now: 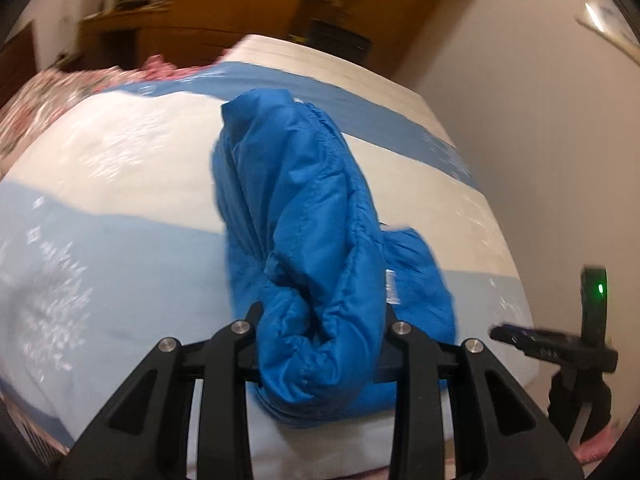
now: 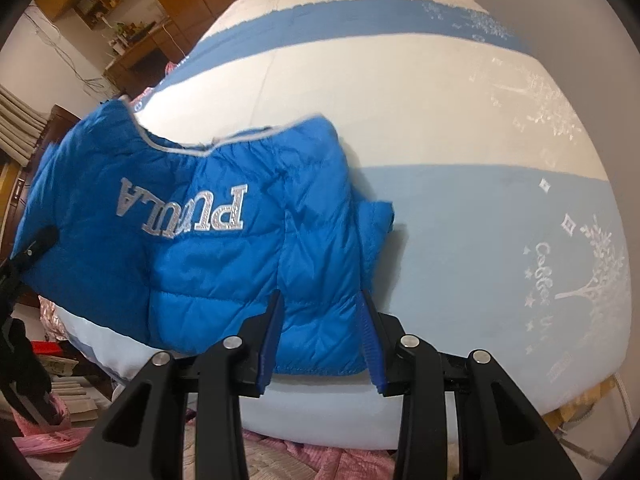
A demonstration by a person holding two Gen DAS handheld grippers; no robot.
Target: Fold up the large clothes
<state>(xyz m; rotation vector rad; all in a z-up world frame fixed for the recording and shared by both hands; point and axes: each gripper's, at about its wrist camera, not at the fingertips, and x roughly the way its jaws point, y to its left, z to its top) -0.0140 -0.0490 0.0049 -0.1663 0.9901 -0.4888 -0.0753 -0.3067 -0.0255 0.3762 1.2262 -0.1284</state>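
Note:
A bright blue padded jacket (image 2: pixel 192 240) with silver letters is held up over the near edge of a bed (image 2: pixel 460 128). My right gripper (image 2: pixel 322 304) is shut on its lower right edge. The left gripper shows in the right wrist view (image 2: pixel 36 244) at the jacket's left edge. In the left wrist view the jacket (image 1: pixel 304 216) hangs bunched, and my left gripper (image 1: pixel 320 320) is shut on a thick fold of it. The right gripper shows in the left wrist view (image 1: pixel 552 346) at lower right, clear of the cloth there.
The bed has a white and blue striped cover (image 1: pixel 104 240) with white tree prints. A flowered quilt (image 1: pixel 52 92) lies at its far left. Wooden shelves and a desk (image 2: pixel 120 32) stand behind. Pink cloth (image 2: pixel 304 460) lies below the bed's near edge. A wall (image 1: pixel 520 100) runs along the right.

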